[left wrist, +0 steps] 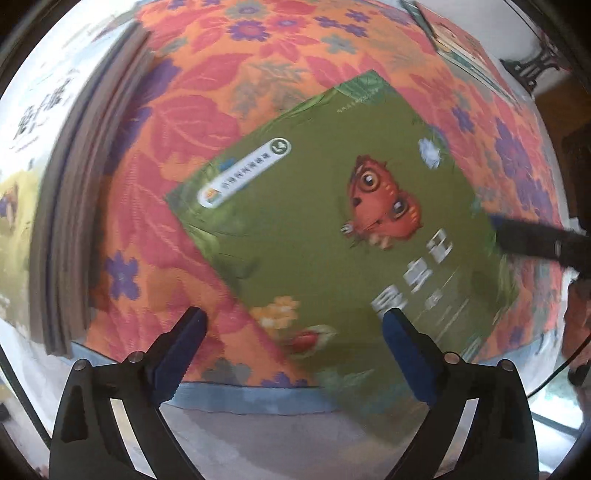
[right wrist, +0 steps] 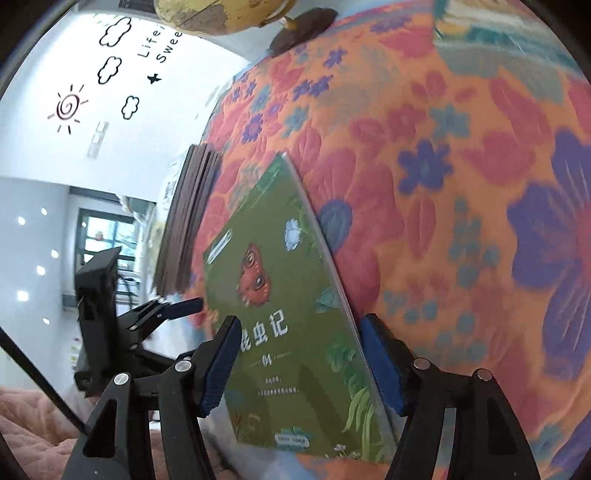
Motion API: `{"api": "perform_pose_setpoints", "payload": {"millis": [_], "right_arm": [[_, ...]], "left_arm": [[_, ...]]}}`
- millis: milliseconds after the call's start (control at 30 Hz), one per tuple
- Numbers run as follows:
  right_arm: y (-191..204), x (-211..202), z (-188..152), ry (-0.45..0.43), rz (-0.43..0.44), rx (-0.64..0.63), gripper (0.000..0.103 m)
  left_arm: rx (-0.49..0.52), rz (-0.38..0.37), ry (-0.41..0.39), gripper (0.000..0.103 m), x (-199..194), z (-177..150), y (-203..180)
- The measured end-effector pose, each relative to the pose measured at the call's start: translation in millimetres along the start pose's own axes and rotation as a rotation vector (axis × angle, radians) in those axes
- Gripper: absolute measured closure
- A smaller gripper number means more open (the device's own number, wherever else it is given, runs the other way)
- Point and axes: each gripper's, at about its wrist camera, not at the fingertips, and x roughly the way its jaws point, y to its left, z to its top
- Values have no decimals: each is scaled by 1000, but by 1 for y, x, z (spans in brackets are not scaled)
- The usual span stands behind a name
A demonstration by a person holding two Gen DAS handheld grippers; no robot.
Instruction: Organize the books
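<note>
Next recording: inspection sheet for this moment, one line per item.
Surface: floral cloth, quilted, covering the whole work area.
Job's things: green book lying flat and askew; book stack beside it, apart; another book at the far edge.
Clutter: globe at the cloth's far end.
Grippers: left gripper open over the green book's near corner; right gripper open, jaws straddling the book's edge, pads not seen pressing.
Cables: thin dark line near the right gripper, possibly a cable.
Surroundings: white wall with sun and cloud drawings; window.
</note>
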Motion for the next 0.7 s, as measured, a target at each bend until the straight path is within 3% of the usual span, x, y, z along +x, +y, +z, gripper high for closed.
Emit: {"api": "perform_pose_setpoints", "payload": {"millis": [67, 133, 267, 400, 533, 700], "right_arm": [[10, 9, -17, 37, 10, 3, 37], [23, 15, -42, 36, -36, -35, 36], [44, 17, -71, -120, -164, -34, 35], [47, 23, -69, -210, -151, 65, 24], [45, 23, -64, -179, -110, -12, 17], [35, 21, -58, -134, -36, -25, 15]], "left_arm": [[26, -25, 2, 7, 1, 6, -10], [53, -1, 10, 6, 4, 11, -24], [67, -16, 21, 6, 8, 13, -38], [69, -67, 35, 7, 10, 24, -39], [100, -91, 19, 6, 3, 18, -27], [187, -23, -15, 1, 7, 10, -44]]}}
